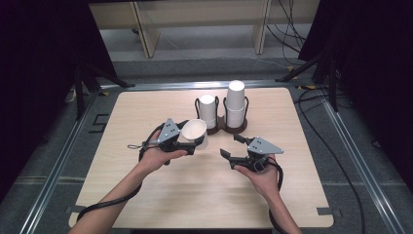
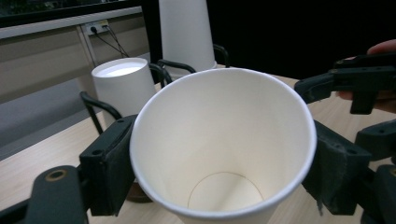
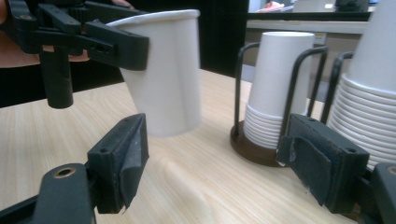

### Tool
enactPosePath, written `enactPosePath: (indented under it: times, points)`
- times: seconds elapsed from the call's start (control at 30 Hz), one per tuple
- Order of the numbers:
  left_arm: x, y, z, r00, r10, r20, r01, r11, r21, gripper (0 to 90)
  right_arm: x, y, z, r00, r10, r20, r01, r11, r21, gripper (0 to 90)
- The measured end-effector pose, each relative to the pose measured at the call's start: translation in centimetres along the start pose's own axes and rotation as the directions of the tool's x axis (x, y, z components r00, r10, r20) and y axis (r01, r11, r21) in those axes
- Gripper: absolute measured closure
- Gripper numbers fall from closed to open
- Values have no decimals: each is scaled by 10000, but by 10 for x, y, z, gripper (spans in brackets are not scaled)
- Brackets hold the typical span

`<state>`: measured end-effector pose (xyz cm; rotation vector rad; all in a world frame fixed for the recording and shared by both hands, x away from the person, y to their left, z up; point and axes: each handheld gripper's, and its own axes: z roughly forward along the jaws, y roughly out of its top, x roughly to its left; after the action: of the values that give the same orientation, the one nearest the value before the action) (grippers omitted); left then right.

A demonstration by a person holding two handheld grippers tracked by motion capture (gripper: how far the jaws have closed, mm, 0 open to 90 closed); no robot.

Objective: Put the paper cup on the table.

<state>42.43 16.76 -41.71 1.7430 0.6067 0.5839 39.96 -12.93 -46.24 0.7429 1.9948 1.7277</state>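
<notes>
Left gripper [image 1: 194, 142] has its jaws clamped on a white paper cup [image 1: 195, 131], one pad on each side of the wall just under the rim; in the left gripper view the cup [image 2: 224, 140] sits between the two black pads, mouth toward the camera, inside bare, round bottom visible. In the high view the cup is tilted, mouth facing up and toward the person, over the middle of the table [image 1: 146, 195], just in front of the cup holder; whether its base touches the wood I can't tell. Right gripper [image 1: 233, 146] has its jaws apart with nothing between them; in the right gripper view the two pads [image 3: 121, 161] stand wide over bare tabletop, aimed at the gap between the held cup [image 3: 163, 74] and the holder. Right gripper sits near the left one, a little to its right and closer to the person, not touching the cup. Behind both, a dark wire cup holder [image 1: 233, 127] with two bays stands at the table's far middle: the left bay carries a shorter stack of upside-down white cups [image 1: 208, 109], the right bay a taller stack [image 1: 235, 102]. Person's forearms come in from the bottom edge, one hand on each gripper, cables trailing back. Beyond the table: grey floor, wooden furniture legs, loose cables.
</notes>
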Motion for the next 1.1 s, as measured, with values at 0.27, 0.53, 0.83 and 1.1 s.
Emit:
enactPosePath:
  times: [0.27,0.53,0.83,1.1]
  points:
    - [12,-13,-12,9988,88,-480,-53,9973,735,199,-3,-4,-7,9997,212,132,-210,9997,-92,240]
    - [19,-21,-16,9925,-464,-1133,496,9984,258,200,-4,-8,-12,9981,259,553,-264,9996,75,244]
    - [34,-30,-25,9798,-150,-1993,222,9992,343,203,-7,-12,-15,9953,590,772,-586,9983,-67,246]
    - [49,-38,-30,9578,-326,-2857,506,9972,556,204,-9,-11,-16,9953,665,709,-656,9977,-153,248]
